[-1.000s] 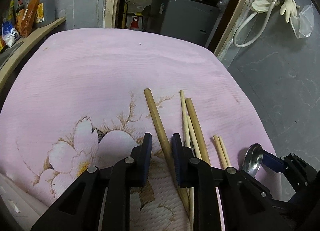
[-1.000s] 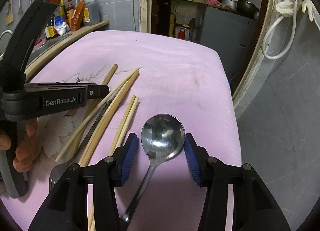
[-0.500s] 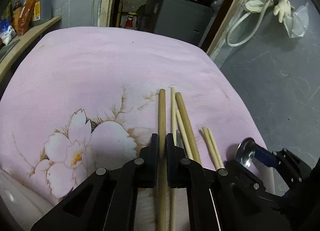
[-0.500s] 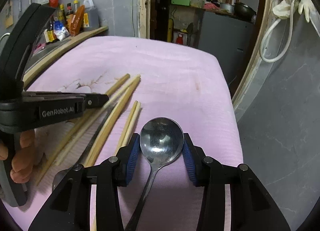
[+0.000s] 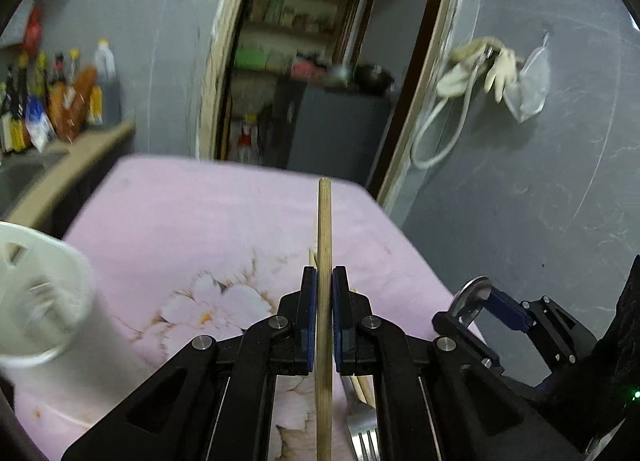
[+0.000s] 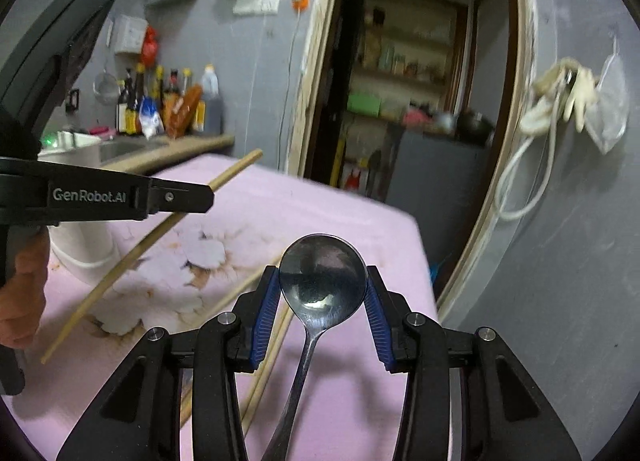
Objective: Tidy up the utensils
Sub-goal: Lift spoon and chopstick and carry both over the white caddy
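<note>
Over pink floral cloth: both grippers loaded, chopstick left, spoon right.

Left wrist view: left gripper (image 5: 324,301) clamped tight on a long wooden chopstick (image 5: 323,245), stick running straight toward 12 o'clock, raised off the cloth (image 5: 192,229). White utensil holder (image 5: 36,301) at 9 o'clock, blurred. Fork (image 5: 362,435) and more chopsticks lying on cloth under the fingers, 5 o'clock. Right gripper (image 5: 476,299) at 3 o'clock with spoon bowl between its pads. Right wrist view: right gripper (image 6: 322,303) pinching the metal spoon (image 6: 322,281) by the bowl edges, handle hanging toward 6 o'clock, lifted off cloth. Left gripper at 9 o'clock carrying the chopstick tilted, tip toward 12. Loose chopsticks (image 6: 260,361) on cloth at 7 o'clock.
</note>
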Motion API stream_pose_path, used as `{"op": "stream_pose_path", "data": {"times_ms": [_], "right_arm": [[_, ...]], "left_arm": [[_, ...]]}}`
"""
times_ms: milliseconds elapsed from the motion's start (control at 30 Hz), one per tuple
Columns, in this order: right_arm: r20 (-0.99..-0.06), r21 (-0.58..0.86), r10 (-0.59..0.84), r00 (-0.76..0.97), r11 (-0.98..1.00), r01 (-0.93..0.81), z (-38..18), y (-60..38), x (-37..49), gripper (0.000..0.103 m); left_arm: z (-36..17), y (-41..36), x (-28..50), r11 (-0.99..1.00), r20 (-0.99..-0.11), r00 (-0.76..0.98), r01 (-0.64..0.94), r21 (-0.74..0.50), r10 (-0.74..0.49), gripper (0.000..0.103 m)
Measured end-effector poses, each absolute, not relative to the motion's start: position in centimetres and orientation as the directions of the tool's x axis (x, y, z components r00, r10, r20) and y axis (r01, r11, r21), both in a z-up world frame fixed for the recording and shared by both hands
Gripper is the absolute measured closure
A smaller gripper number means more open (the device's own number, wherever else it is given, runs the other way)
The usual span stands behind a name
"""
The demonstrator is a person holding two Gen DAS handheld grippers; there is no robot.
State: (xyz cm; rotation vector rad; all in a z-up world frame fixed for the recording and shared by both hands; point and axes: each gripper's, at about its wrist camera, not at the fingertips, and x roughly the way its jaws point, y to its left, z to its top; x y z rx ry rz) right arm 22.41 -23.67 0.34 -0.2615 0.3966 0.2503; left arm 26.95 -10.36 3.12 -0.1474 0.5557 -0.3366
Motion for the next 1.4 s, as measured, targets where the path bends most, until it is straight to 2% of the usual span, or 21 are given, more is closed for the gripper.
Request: {"op": "stream_pose_path", "data": {"times_ms": [267, 567, 767, 1067, 1233, 1400], "right_arm": [[-0.242, -0.228, 0.186, 0.952, 0.943, -0.242, 2.1, -23.7, 20.0, 0.064], [-0.132, -0.217, 0.221, 0.966, 0.945, -0.245, 6.0, -22.4, 19.2, 0.064], [-0.080, -0.198, 0.318, 0.945, 0.924, -0.328, 9.3, -19.6, 19.3, 0.064], [0.023, -0.167, 0.484, 0.875, 0.865, -0.474, 13.1, -12.7, 19.6, 0.064], [0.067, -0.151, 0.538, 0.841, 0.838, -0.524, 13.8, -8.7, 20.2, 0.064], [0.081, -0.116, 0.546, 0.834, 0.836, -0.536, 13.3, -6.5, 21.4, 0.064]], "left_arm": [[5.0, -8.4, 23.4, 0.942, -0.337, 0.892, 0.223, -0.252, -0.301, 0.098], [8.7, -3.1, 21.7, 0.935, -0.253, 0.929, 0.191, -0.298, -0.271, 0.098], [11.8, 1.6, 20.5, 0.939, -0.182, 0.958, 0.161, -0.304, -0.223, 0.098], [14.7, 9.6, 19.2, 0.947, -0.048, 0.995, 0.069, -0.315, -0.089, 0.098], [14.7, 14.0, 19.6, 0.927, 0.010, 1.000, 0.015, -0.375, -0.012, 0.098], [13.3, 17.2, 20.8, 0.873, 0.020, 0.999, -0.014, -0.487, 0.028, 0.098]]}}
